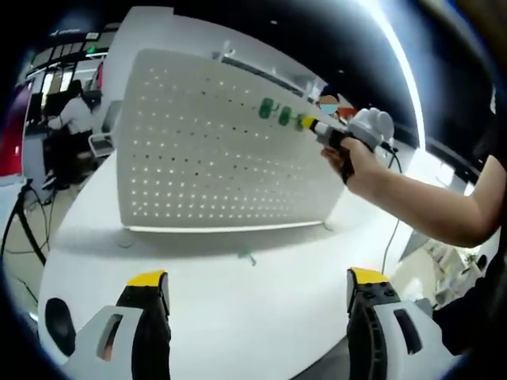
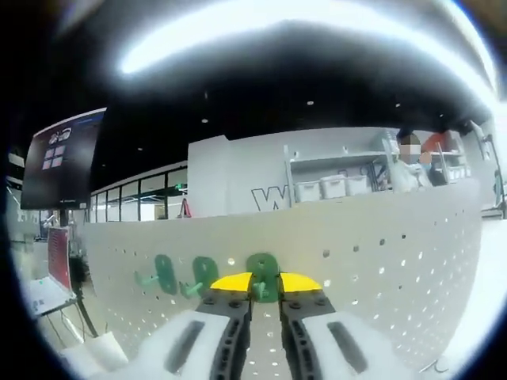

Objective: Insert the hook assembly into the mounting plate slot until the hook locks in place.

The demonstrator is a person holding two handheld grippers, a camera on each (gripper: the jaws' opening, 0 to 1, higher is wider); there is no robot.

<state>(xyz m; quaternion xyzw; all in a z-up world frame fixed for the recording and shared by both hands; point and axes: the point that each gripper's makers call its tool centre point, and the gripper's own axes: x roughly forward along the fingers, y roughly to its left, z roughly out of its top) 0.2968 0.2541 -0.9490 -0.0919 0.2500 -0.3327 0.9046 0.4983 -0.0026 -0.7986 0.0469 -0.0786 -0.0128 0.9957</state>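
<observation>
In the left gripper view, the left gripper (image 1: 257, 297) rises from the bottom edge with its two yellow-tipped jaws spread wide apart and nothing between them. It hangs over a smooth white tabletop (image 1: 238, 317). Ahead of its jaws, a small green hook part (image 1: 248, 256) lies loose on the table, though it is too small to make out clearly. Beyond that stands an upright white perforated mounting plate (image 1: 214, 150), a pegboard covered in rows of small holes. Far ahead and to the right of this gripper, a person's hand (image 1: 352, 158) holds the right gripper up against the plate's upper right area, beside two green plastic hooks (image 1: 275, 112) already seated there.

In the right gripper view, the right gripper (image 2: 265, 289) has its yellow-tipped jaws drawn narrow, pinching a green plastic hook assembly (image 2: 262, 276) that is pressed against the plate's face. Just to the left of its jaws, two more green hooks hang in a row on the plate.

Judging from this, two hooks look mounted and a third is at the slot. Whether it has locked cannot be told. What seems left is seating it fully, releasing it, and possibly dealing with the loose piece on the table.
</observation>
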